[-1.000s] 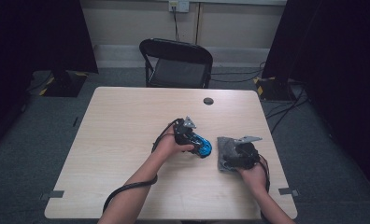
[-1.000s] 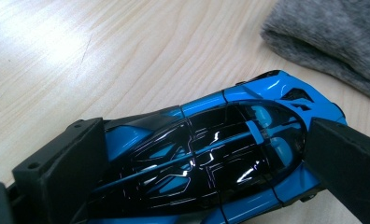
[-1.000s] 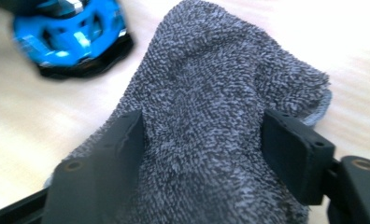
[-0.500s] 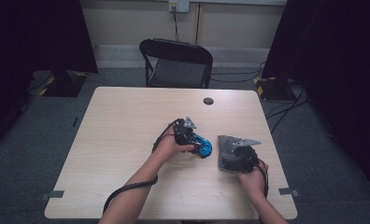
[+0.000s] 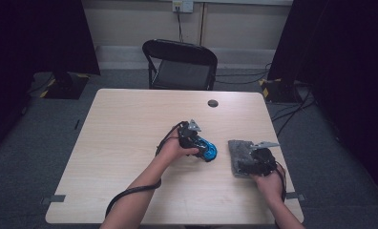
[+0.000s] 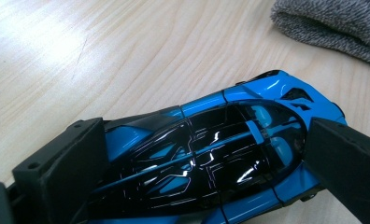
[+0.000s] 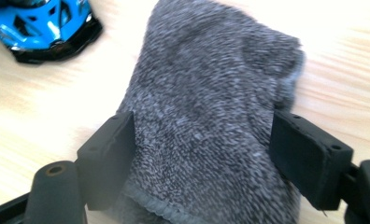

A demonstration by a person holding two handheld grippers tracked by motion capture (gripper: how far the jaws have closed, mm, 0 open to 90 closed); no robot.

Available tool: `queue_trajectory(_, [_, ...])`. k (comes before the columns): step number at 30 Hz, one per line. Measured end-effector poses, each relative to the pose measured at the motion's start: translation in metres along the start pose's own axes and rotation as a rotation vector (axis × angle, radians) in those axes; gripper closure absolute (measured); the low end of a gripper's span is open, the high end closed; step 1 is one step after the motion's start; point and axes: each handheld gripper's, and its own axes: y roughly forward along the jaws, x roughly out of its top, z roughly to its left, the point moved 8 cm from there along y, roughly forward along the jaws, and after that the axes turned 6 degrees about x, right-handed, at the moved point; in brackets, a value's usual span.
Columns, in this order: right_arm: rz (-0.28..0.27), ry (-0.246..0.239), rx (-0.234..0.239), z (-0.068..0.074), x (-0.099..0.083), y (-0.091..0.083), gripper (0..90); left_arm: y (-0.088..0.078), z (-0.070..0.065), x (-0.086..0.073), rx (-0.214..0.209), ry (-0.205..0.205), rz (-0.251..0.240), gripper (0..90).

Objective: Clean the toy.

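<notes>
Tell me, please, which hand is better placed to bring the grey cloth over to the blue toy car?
Right. The right gripper has its jaws spread around the grey cloth, having just been opening. The left gripper is clamped on the blue toy car, holding it on the table.

The toy car (image 6: 211, 158) has glossy blue and black plastic with bright reflections. The grey cloth (image 7: 211, 121) looks rough, looped terry. The table (image 5: 130, 143) is smooth, matt pale wood-grain.

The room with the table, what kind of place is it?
Probably a recording room or lab: dark curtains hang at both sides, one bare wooden table stands on grey carpet with a folding chair, and cables run to a wall socket.
</notes>
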Motion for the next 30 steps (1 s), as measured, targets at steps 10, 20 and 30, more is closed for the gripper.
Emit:
queue_trajectory(10, [-0.072,0.109,0.072,0.0,0.017,0.003,32.2,0.0,0.0,0.0,-0.002,0.002,0.002,0.0])
queue_trajectory(20, [-0.124,0.184,-0.05,-0.006,0.02,0.01,36.7,0.0,0.0,0.0,-0.004,0.004,-0.006,0.0])
queue_trajectory(30, [-0.066,0.115,-0.061,-0.008,0.011,0.03,55.2,0.0,0.0,-0.001,-0.003,0.003,-0.016,0.0])
